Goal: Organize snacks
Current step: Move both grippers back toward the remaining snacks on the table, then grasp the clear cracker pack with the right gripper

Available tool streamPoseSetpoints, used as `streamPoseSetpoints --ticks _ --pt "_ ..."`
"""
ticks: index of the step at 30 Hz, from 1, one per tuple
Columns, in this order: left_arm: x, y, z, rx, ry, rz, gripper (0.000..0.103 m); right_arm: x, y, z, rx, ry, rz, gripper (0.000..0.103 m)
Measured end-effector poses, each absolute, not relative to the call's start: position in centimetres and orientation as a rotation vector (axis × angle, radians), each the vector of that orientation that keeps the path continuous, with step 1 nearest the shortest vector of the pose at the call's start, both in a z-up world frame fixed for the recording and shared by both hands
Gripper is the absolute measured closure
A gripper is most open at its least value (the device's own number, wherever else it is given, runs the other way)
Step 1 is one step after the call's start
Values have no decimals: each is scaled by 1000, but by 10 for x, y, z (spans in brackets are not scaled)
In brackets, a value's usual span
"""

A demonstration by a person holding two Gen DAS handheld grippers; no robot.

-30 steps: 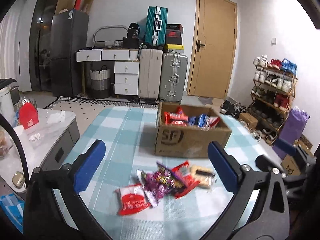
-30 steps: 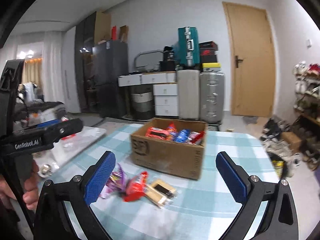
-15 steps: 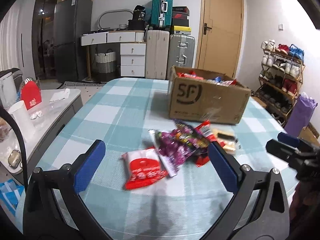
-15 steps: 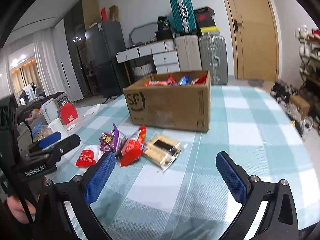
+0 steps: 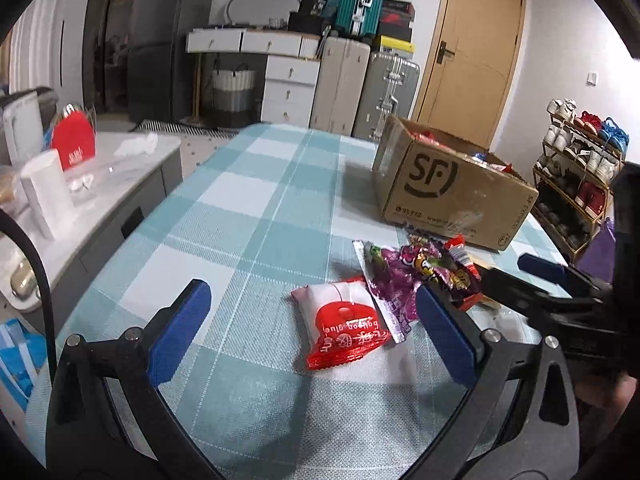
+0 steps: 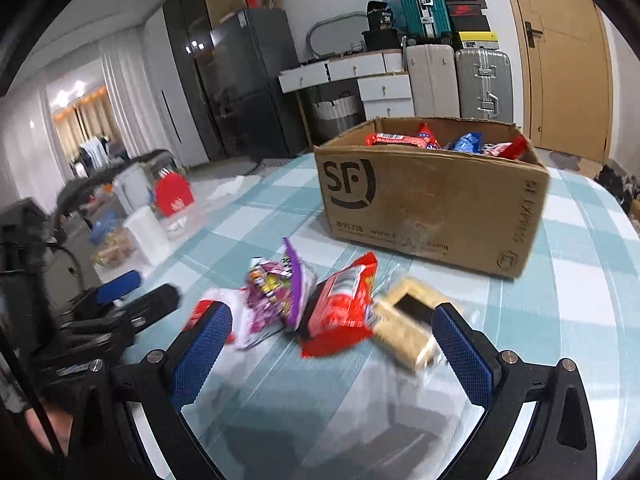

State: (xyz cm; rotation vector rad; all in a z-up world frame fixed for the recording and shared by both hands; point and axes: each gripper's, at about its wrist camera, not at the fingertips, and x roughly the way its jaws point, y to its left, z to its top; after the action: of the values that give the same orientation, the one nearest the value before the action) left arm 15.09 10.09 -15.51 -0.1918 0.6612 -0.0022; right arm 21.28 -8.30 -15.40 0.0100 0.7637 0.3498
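A small heap of snack packets lies on the checked teal-and-white tabletop (image 5: 256, 216), just in front of a cardboard box (image 6: 432, 200) printed "SF". Nearest the left gripper (image 5: 308, 340) is a red-and-white packet (image 5: 344, 324), flat, touching a crinkled purple packet (image 5: 400, 276). Beside that lie a glossy red packet (image 6: 344, 308) and a clear-wrapped biscuit pack (image 6: 408, 328), slightly blurred. More red and blue packets (image 6: 440, 142) fill the box. Both the left gripper and the right gripper (image 6: 328, 356) hover above the tabletop, fingers spread wide and holding nothing.
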Motion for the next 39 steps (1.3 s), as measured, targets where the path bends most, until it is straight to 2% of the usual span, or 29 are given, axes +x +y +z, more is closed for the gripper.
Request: streamPoseSetpoints --ticks 9,23,39 --pt "159 100 -161 -198 710 -23 1 227 -95 -158 -42 771 284 5" --pt "156 105 -160 -240 699 -37 1 248 -104 -191 -223 919 333 20" --pt "158 106 -162 -249 713 -32 1 276 -77 -195 -491 927 514 22"
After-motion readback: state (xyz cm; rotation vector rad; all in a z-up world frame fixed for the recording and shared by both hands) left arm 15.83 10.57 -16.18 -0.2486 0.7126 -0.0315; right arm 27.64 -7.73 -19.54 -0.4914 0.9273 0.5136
